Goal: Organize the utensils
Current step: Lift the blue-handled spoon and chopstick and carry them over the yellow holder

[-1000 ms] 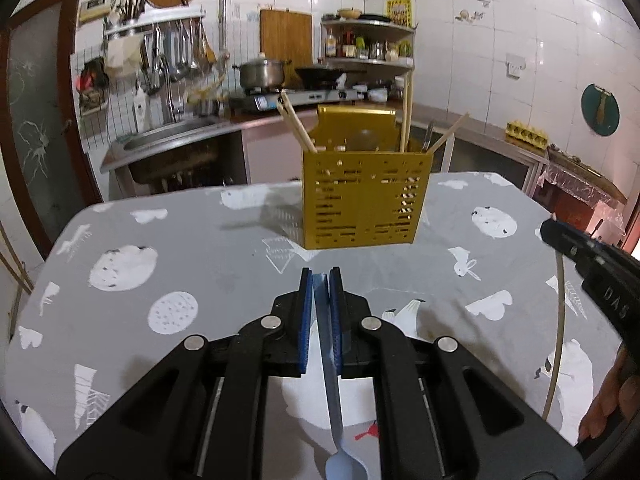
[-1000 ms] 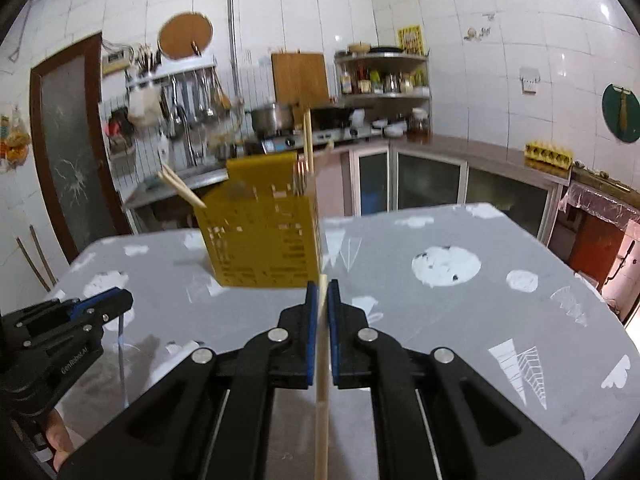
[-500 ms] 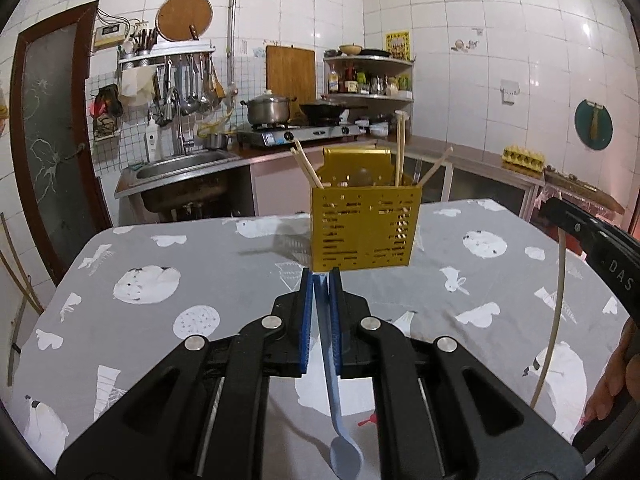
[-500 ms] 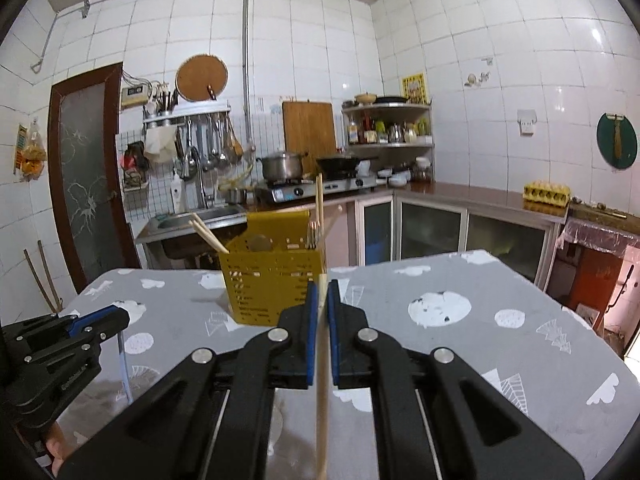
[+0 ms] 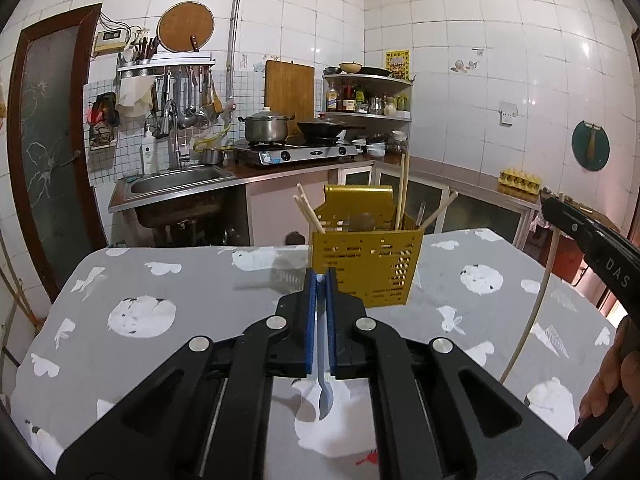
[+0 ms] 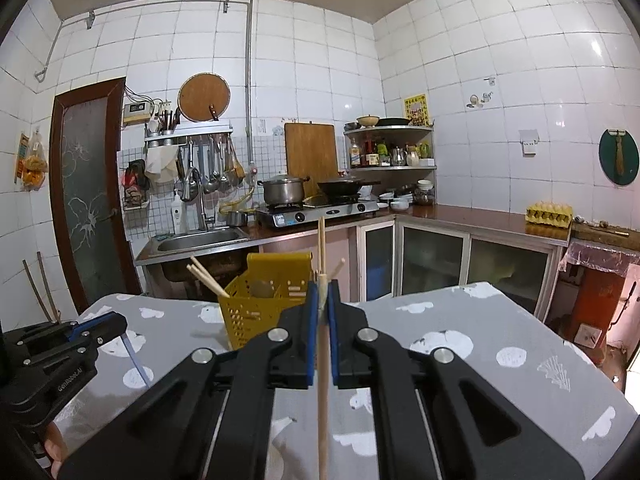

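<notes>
A yellow perforated utensil basket (image 5: pixel 366 266) stands on the grey patterned table (image 5: pixel 160 292), with several chopsticks sticking out of it. It also shows in the right wrist view (image 6: pixel 256 312). My left gripper (image 5: pixel 320 280) is shut on a light blue spoon (image 5: pixel 323 380), held above the table in front of the basket, its bowl pointing back toward the camera. My right gripper (image 6: pixel 323 286) is shut on a wooden chopstick (image 6: pixel 322 400), held above the table to the right of the basket. Each gripper shows at the edge of the other's view.
A kitchen counter with a steel sink (image 5: pixel 176 180), a stove with a pot (image 5: pixel 266 128) and a wok runs behind the table. Cabinets (image 6: pixel 460 256) and an egg carton (image 6: pixel 548 214) line the right wall. A dark door (image 5: pixel 52 132) stands at the left.
Both grippers have risen and drawn back from the basket, which now looks smaller and lower. Each holds the same utensil as before.
</notes>
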The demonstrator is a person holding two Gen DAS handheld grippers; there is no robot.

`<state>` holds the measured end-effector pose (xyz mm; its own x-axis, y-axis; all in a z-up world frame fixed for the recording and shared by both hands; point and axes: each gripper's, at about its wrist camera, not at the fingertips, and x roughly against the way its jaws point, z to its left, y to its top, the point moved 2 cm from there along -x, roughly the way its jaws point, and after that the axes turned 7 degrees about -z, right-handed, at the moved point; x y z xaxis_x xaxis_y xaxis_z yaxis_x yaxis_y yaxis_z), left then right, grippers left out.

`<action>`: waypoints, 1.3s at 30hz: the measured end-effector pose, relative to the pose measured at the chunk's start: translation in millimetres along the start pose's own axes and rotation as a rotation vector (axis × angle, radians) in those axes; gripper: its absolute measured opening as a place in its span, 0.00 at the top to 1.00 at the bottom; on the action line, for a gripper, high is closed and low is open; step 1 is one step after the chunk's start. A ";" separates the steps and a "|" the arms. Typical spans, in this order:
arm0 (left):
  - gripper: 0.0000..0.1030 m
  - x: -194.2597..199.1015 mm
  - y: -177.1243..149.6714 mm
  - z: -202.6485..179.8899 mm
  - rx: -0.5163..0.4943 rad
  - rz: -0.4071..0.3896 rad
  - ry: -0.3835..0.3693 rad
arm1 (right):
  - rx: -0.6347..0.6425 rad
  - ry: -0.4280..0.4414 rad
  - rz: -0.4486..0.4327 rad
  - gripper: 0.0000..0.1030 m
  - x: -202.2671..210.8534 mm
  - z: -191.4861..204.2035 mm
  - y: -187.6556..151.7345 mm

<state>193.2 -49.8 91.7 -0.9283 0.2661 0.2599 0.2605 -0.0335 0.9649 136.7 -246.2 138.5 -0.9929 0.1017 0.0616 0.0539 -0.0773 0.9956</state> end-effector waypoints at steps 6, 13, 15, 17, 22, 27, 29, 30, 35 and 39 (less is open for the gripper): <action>0.97 -14.6 15.2 1.7 0.007 -0.011 -0.024 | 0.002 0.007 -0.001 0.95 -17.4 -1.5 9.0; 0.97 -25.2 41.1 -0.6 0.022 -0.033 -0.054 | -0.004 0.009 -0.020 0.95 -39.1 -1.3 28.9; 0.97 -29.7 51.2 -2.4 0.027 -0.038 -0.067 | -0.009 0.011 -0.024 0.95 -46.7 -1.2 37.3; 0.97 -34.4 61.0 -2.7 0.029 -0.045 -0.076 | -0.015 0.013 -0.026 0.95 -53.4 0.1 44.9; 0.97 -49.3 93.3 -9.1 0.035 -0.075 -0.103 | -0.022 0.023 -0.044 0.95 -76.0 5.0 71.9; 0.97 -60.9 129.5 -17.2 0.016 -0.138 -0.108 | -0.039 0.031 -0.085 0.95 -102.4 11.0 104.2; 0.97 -66.8 143.6 -21.1 0.000 -0.165 -0.104 | -0.043 0.031 -0.109 0.95 -113.4 14.1 117.9; 0.97 -69.5 148.2 -22.4 -0.006 -0.174 -0.103 | -0.043 0.031 -0.119 0.95 -117.7 15.6 122.8; 0.97 -99.1 166.6 -25.1 -0.028 -0.197 -0.093 | -0.046 0.024 -0.156 0.95 -153.4 23.9 134.4; 0.97 -132.7 163.2 -20.8 -0.039 -0.184 -0.078 | -0.047 0.007 -0.173 0.95 -183.4 25.3 124.3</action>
<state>353.5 -110.7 215.5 -0.9355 0.3448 0.0772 0.0768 -0.0147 0.9969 328.2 -249.3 252.8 -0.9877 0.1105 -0.1105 -0.1222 -0.1058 0.9869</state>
